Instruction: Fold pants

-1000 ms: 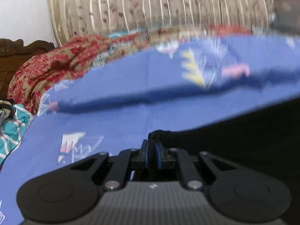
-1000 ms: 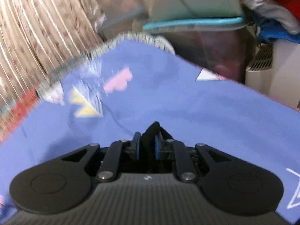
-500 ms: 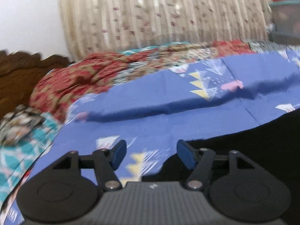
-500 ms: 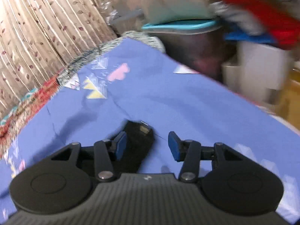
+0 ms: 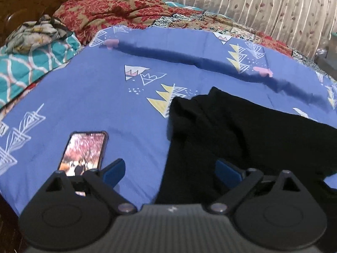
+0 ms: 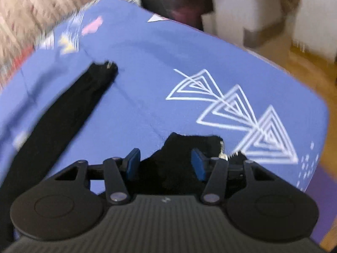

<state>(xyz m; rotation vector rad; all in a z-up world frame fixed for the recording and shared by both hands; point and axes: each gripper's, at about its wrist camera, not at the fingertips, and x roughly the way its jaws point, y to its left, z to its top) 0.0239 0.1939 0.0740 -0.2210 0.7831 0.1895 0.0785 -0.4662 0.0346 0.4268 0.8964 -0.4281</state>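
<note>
Blue patterned bedsheet across the bed, striped leaf-print curtain along the top, phone lower left. Black pants spread flat at right of centre. Left tongs just opened wide, right tongs just opened halfway, gripping nothing, black cloth lying loose between both.

- No words, numbers or brand names can be read anywhere.
- Each gripper body bears a small white mark, too small to make out.
</note>
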